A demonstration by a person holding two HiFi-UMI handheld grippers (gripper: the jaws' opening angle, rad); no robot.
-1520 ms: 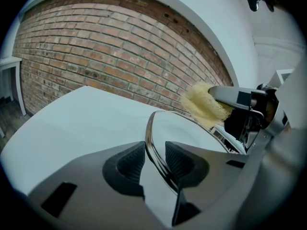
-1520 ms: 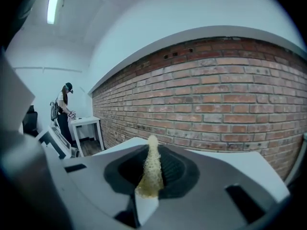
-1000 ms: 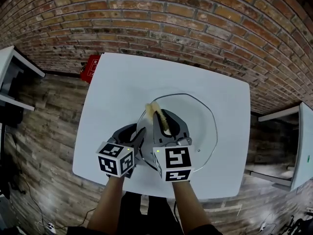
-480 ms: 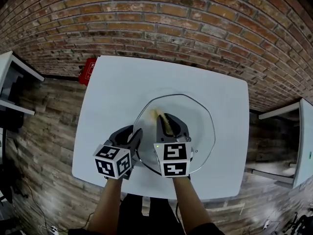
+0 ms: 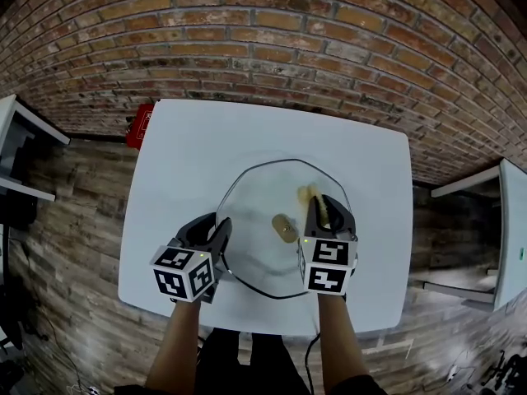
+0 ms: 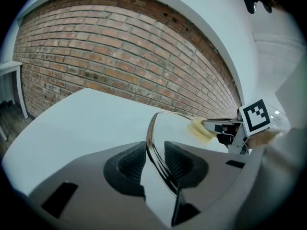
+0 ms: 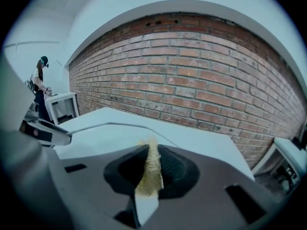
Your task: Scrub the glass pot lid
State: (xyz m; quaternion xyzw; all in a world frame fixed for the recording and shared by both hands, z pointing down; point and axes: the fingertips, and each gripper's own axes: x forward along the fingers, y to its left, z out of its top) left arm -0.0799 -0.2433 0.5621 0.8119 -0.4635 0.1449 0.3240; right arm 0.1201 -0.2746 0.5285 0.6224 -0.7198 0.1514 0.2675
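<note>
A round glass pot lid with a metal rim lies on the white table, a tan knob at its centre. My left gripper is at the lid's left edge. In the left gripper view its jaws are shut on the rim, which runs between the pads. My right gripper is over the lid's right half, shut on a thin yellow sponge. The sponge stands edgewise between the dark pads, and its tip touches the glass.
A brick wall runs behind the table. A red object lies on the wooden floor by the table's back left corner. White furniture stands at the left and right. A person stands far off.
My right gripper has carried the sponge from the lid's left-centre to its right side, and the knob has come into view. The left gripper has stayed on the rim.
</note>
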